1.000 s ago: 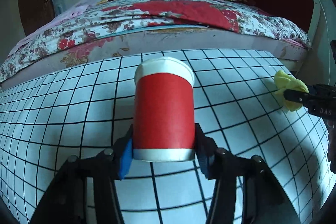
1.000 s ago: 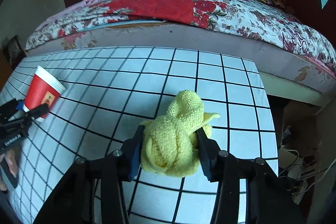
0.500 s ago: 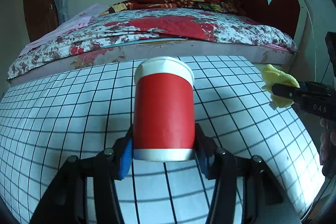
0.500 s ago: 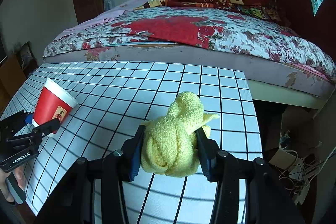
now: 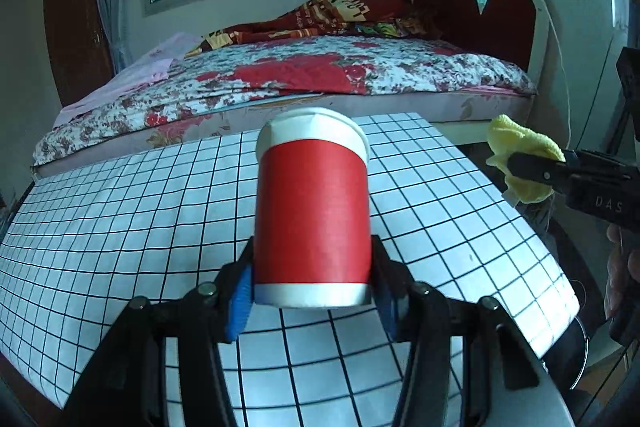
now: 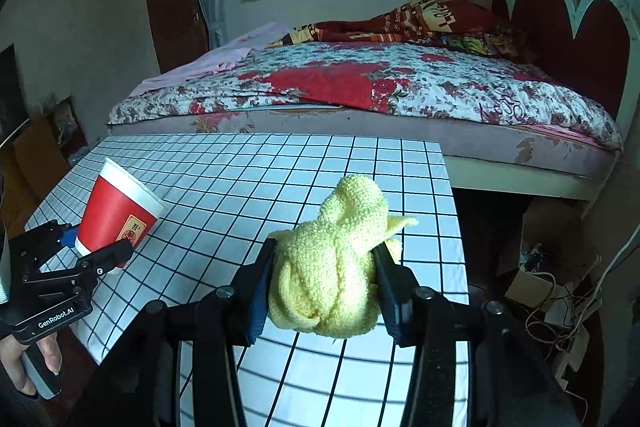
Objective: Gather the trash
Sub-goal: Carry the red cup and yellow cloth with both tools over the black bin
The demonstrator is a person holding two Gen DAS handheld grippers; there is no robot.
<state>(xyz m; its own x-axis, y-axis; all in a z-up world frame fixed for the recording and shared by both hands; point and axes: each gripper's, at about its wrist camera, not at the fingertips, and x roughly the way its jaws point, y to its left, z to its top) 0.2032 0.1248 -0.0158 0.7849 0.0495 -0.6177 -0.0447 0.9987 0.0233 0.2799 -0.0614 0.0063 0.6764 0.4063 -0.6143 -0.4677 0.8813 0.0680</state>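
Note:
A red paper cup (image 5: 312,215) with a white rim is held above the white gridded table (image 5: 120,227), my left gripper (image 5: 312,287) shut on its base. The same cup (image 6: 116,215) appears at the left of the right wrist view, tilted in that left gripper (image 6: 94,247). A knotted yellow towel (image 6: 332,267) sits clamped in my right gripper (image 6: 324,283), lifted over the table's right part. In the left wrist view that towel (image 5: 520,155) shows at the right edge, pinched by the right gripper (image 5: 532,167).
A bed (image 6: 360,87) with a flowered cover and red headboard (image 5: 480,7) stands just behind the table. Cables and boxes (image 6: 560,299) lie on the floor past the table's right edge (image 6: 456,227). A person's hand (image 6: 36,359) holds the left gripper's handle.
Both grippers have risen and pulled back from the table with their loads; more of the table and room shows. The cup and the towel stay gripped as before.

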